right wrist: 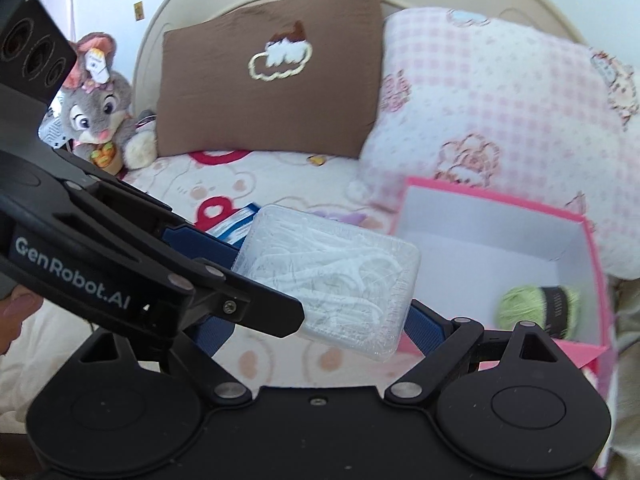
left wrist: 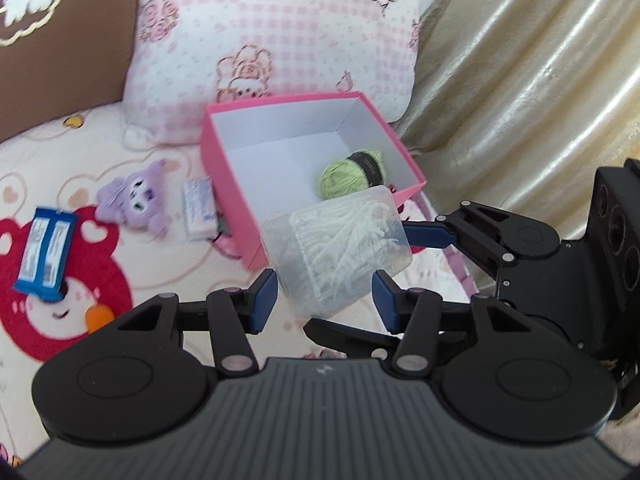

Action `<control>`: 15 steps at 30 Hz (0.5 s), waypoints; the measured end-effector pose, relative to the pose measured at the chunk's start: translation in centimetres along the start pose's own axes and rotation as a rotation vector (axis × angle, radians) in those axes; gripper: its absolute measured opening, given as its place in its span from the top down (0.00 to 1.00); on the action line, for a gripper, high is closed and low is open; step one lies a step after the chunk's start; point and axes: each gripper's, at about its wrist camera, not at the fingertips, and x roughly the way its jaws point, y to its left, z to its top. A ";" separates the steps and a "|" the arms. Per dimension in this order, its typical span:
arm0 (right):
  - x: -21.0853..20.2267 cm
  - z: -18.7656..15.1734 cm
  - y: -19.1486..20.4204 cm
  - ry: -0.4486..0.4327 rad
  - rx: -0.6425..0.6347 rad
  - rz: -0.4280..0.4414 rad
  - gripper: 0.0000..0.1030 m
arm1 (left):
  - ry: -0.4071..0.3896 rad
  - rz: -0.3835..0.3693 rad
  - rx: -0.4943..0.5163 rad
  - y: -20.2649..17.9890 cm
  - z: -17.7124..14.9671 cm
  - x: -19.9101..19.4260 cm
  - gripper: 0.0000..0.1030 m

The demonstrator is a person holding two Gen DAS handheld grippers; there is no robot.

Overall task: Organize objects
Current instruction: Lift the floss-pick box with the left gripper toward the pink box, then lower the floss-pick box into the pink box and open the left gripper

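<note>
A clear plastic box of white floss picks hangs in the air just in front of an open pink box, above the bedsheet. My left gripper has its blue pads against the box's two narrow sides. My right gripper comes in from the right and clamps the same box across its longer span. In the right wrist view the floss box sits between my right gripper's fingers, with the left gripper on it from the left. A green yarn ball lies inside the pink box.
On the patterned sheet lie a purple plush, a blue pack and a white packet beside the pink box. A pink checked pillow, a brown pillow and a grey bunny plush stand behind. A gold curtain hangs at right.
</note>
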 end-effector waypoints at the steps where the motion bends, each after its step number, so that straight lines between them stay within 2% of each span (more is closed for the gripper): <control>1: -0.1 0.1 -0.4 -0.003 -0.001 -0.009 0.09 | 0.001 -0.004 0.002 -0.3 0.5 0.4 0.51; 7: 0.0 1.3 -4.2 -0.005 -0.009 -0.044 0.09 | 0.000 -0.013 0.020 -2.1 3.3 3.3 0.51; 11: 0.0 1.8 -7.3 -0.039 0.007 -0.015 0.10 | -0.032 -0.045 -0.027 -2.3 4.4 4.6 0.50; 15: 0.8 2.0 -8.8 -0.038 -0.004 -0.027 0.10 | -0.038 -0.018 -0.025 -3.2 5.4 6.5 0.50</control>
